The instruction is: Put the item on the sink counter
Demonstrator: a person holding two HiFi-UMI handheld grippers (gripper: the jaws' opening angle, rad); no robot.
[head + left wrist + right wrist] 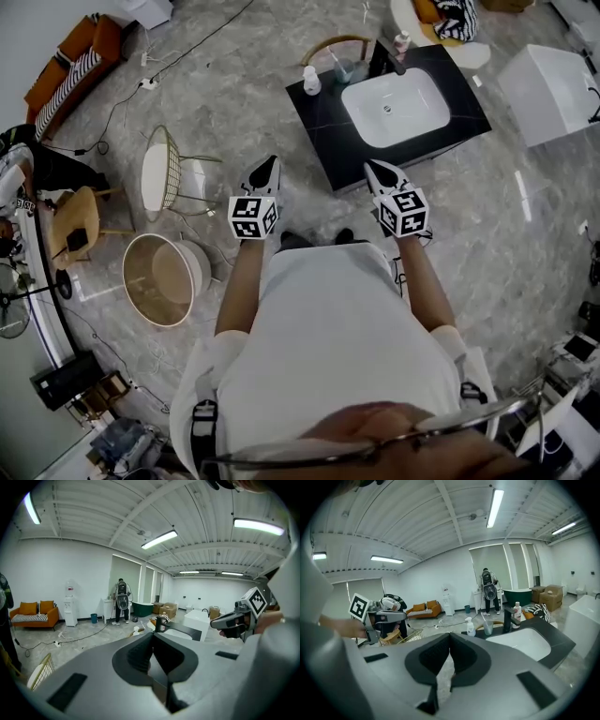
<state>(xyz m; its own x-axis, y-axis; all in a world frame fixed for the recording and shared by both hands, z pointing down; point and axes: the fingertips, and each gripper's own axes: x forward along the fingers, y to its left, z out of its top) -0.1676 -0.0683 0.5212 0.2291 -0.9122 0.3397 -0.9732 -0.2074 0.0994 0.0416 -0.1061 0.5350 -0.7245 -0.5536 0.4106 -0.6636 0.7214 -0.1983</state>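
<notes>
White plastic spray bottle (311, 81) on the black worktop (326, 141), far left corner, probably the item, looks light and stiff, best pinched round its body, while the left hand-held gripper (269, 167) and right hand-held gripper (373, 167) are clenched empty.

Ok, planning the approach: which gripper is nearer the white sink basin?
Right. The right gripper is just short of the sink basin, at the counter edge; the left gripper is farther left.
</notes>
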